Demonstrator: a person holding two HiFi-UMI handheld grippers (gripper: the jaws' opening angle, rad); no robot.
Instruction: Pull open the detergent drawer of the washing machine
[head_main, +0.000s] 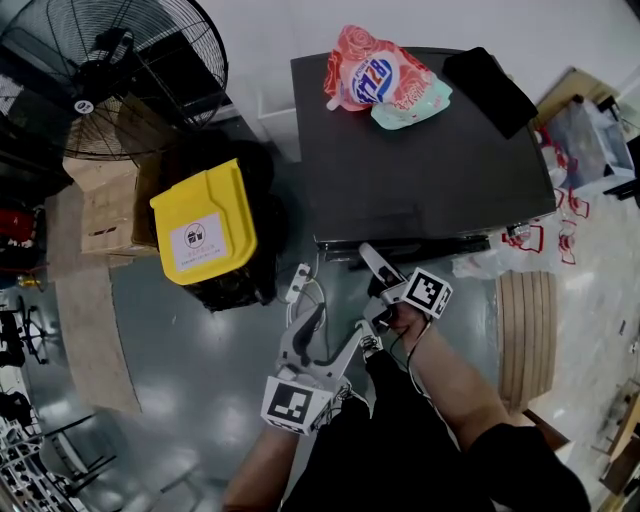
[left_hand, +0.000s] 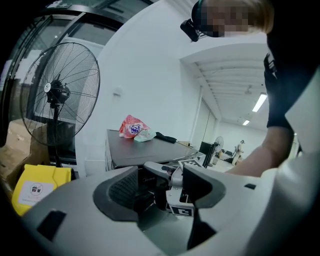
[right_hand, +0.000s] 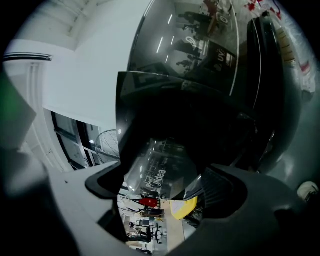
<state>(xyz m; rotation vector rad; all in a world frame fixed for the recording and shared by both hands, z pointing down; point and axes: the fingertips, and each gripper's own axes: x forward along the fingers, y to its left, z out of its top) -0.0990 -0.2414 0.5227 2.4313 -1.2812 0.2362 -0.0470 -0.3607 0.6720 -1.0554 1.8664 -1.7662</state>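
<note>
Head view: the washing machine stands ahead of me, with a detergent pouch lying on the far part of its dark top. The detergent drawer sits at the left end of the near front edge and looks shut, or all but shut. My right gripper has its tip right at that edge. My left gripper hangs lower and nearer to me, off the machine, over the floor beside a yellow bin.

Left gripper view: the claw is spread wide with nothing in it. Through the gap I see only the other gripper and the machine's left front corner beyond.

Right gripper view: the claw is apart and pressed close to the glossy front, with a shiny panel carrying the brand lettering between the two pads. I take this to be the drawer face. I see no pad bearing on it, so I judge it not yet clamped.

The main risk, as I read it, is the slick, curved face. If I close with a shallow bite, the pads could skid off as soon as I pull. The gripper also comes in from below and to the right, so a pull along that line could cock the drawer in its slot and bind it. A pull straight towards me should avoid that.
</note>
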